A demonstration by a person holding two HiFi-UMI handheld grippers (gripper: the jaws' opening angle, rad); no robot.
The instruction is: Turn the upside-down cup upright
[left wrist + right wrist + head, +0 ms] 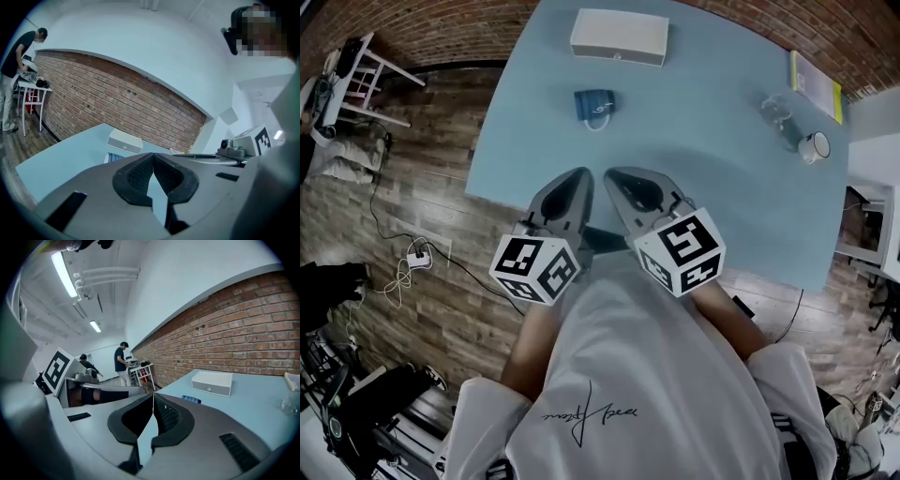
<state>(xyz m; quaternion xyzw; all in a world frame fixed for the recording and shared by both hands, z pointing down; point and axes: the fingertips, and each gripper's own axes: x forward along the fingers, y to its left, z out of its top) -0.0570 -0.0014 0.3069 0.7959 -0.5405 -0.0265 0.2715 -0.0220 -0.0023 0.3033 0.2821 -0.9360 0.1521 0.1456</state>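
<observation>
Cup toward table far edge: probably light, rigid, slick; take by sidewall. Left gripper, right gripper closed, empty, at near edge.

Right gripper has its jaws pressed together at the tips, nothing in between. Landmark is the white box on the light blue table. A sliver of the blue cup peeks over the gripper body just on the near side of the box. The brick wall runs right behind the box. Way off left of the box, a person stands by a small white table.
</observation>
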